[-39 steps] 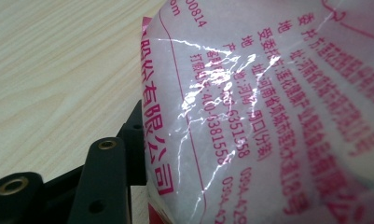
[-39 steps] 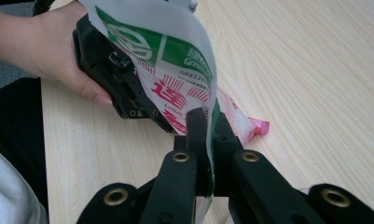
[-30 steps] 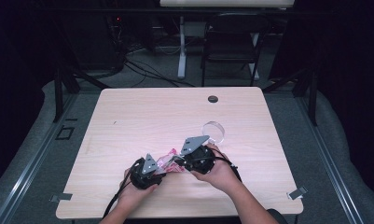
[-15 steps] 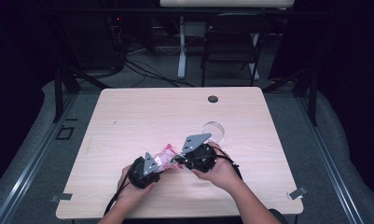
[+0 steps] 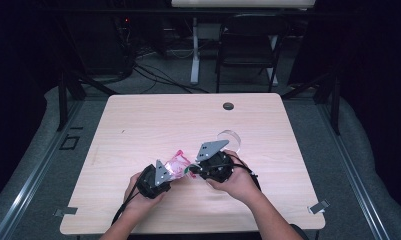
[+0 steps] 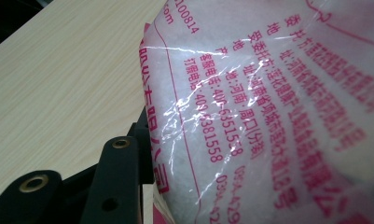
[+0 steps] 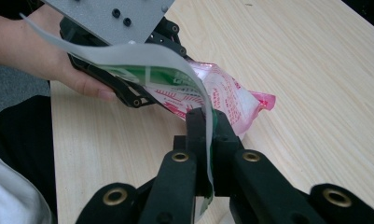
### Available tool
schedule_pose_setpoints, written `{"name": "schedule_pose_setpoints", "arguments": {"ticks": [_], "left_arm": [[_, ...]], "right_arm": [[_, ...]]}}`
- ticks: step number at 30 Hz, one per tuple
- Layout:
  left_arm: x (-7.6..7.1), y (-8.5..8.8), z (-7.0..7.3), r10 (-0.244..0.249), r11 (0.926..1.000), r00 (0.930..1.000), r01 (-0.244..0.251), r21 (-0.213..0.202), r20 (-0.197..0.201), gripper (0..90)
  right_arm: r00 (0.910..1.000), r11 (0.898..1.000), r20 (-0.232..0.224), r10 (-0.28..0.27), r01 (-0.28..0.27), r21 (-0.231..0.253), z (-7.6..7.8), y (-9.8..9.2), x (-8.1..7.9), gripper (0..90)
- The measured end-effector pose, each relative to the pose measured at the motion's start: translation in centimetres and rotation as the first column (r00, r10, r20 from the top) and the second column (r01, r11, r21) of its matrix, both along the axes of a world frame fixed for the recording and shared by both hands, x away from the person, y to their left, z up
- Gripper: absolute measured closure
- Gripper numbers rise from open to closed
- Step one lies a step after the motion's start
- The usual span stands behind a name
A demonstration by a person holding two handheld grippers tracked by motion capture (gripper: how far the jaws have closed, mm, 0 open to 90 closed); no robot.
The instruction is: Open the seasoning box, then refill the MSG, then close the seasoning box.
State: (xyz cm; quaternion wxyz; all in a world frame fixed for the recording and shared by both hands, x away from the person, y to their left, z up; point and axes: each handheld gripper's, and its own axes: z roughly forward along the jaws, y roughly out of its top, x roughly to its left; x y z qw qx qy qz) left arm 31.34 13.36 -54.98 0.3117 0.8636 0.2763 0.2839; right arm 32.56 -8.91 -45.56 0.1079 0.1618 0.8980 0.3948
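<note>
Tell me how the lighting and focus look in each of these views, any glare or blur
High view: the table is evenly lit, the room behind dark, detail soft. Left gripper view: the pink-printed bag sits very close, with white glare streaks on its film and print blurring toward the right edge. Right gripper view: the right claw is sharp where it is shut on the bag's torn strip.

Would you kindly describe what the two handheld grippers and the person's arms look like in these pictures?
Both are black. The left gripper and right gripper each carry a grey three-cornered plate with small dark screws, and a black cable trails back from each. In the right gripper view the fingers are flat black bars on linked arms with brass-ringed pivot holes. The forearms are bare; no sleeves show.
</note>
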Motion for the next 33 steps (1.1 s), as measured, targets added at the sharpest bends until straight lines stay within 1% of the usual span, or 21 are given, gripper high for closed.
{"name": "schedule_pose_setpoints", "arguments": {"ticks": [2,3,6,8,9,12,13,17,18,19,21,22,23,24,25,26,27,29,33], "left_arm": [[0.1,-0.1,0.2,-0.005,0.9999,1.0,0.005,0.013,0.002,57.8],[0.2,-0.2,0.3,-0.001,0.9998,0.9998,0.0,0.02,0.02,57.8],[0.4,-0.4,0.6,-0.006,0.9991,0.9994,0.004,0.043,0.033,57.8],[0.6,-0.5,0.9,-0.008,0.9983,0.9987,0.005,0.058,0.051,57.8],[0.7,-0.6,1.1,-0.012,0.9978,0.9985,0.009,0.065,0.052,57.8],[1.0,-0.7,1.6,-0.012,0.9972,0.9969,0.006,0.074,0.078,57.8],[1.1,-0.8,1.7,-0.009,0.9974,0.9967,0.003,0.072,0.081,57.8],[1.4,-1.0,2.4,-0.013,0.9958,0.9941,0.003,0.091,0.108,57.8],[1.5,-1.1,2.6,-0.018,0.9946,0.9934,0.006,0.104,0.113,57.8],[1.6,-1.2,2.7,-0.015,0.9947,0.9927,0.003,0.103,0.12,57.9],[1.8,-1.2,3.0,-0.011,0.9952,0.992,-0.001,0.097,0.126,57.9],[1.9,-1.2,3.2,-0.015,0.9939,0.9917,0.001,0.11,0.128,57.9],[2.0,-1.3,3.2,-0.01,0.9937,0.9907,-0.005,0.112,0.136,57.9],[2.0,-1.3,3.3,-0.014,0.9923,0.9898,-0.003,0.123,0.142,57.9],[2.1,-1.4,3.4,-0.014,0.9918,0.9898,-0.004,0.128,0.142,57.9],[2.2,-1.5,3.4,-0.015,0.9909,0.9879,-0.006,0.135,0.154,57.9],[2.2,-1.6,3.4,-0.012,0.9902,0.9885,-0.009,0.14,0.151,57.9],[2.3,-1.7,3.4,-0.013,0.9896,0.9859,-0.011,0.143,0.167,57.9],[2.3,-2.0,3.5,-0.021,0.9865,0.9858,-0.007,0.164,0.167,58.0]], "right_arm": [[1.0,1.0,-0.004,-0.003,0.003,0.002,0.0,-0.2,0.1,88.8],[0.9999,1.0,-0.011,-0.003,0.003,-0.001,0.1,-0.3,0.2,88.6],[0.9998,1.0,-0.013,-0.012,0.012,0.009,0.2,-0.5,0.3,88.6],[0.9998,1.0,-0.015,-0.014,0.014,0.002,0.5,-0.7,0.3,88.8],[0.9997,1.0,-0.018,-0.016,0.016,0.003,0.6,-0.8,0.4,88.8],[0.9996,1.0,-0.011,-0.025,0.025,0.004,1.1,-1.0,0.5,88.8],[0.9996,1.0,-0.01,-0.026,0.026,0.005,1.2,-1.1,0.6,88.8],[0.9995,0.999,-0.005,-0.03,0.03,0.02,1.8,-1.4,0.9,88.7],[0.9995,0.999,-0.003,-0.031,0.031,0.023,1.9,-1.5,1.0,88.7],[0.9995,0.999,-0.006,-0.031,0.031,0.024,2.1,-1.5,1.1,88.6],[0.9996,0.999,-0.005,-0.027,0.027,0.024,2.2,-1.6,1.3,88.5],[0.9995,0.999,0.002,-0.032,0.032,0.033,2.4,-1.7,1.4,88.3],[0.9996,0.999,0.001,-0.027,0.027,0.035,2.5,-1.7,1.6,88.3],[0.9996,0.999,0.004,-0.028,0.028,0.035,2.6,-1.8,1.6,88.3],[0.9995,0.999,0.005,-0.03,0.03,0.037,2.6,-1.8,1.6,88.2],[0.9995,0.999,0.005,-0.031,0.031,0.035,2.6,-1.9,1.6,88.0],[0.9995,0.999,0.007,-0.031,0.031,0.03,2.6,-2.0,1.7,87.9],[0.9992,0.999,0.006,-0.038,0.038,0.035,2.5,-2.1,1.6,87.7],[0.999,0.999,0.009,-0.043,0.043,0.032,2.4,-2.4,1.6,87.2]]}}
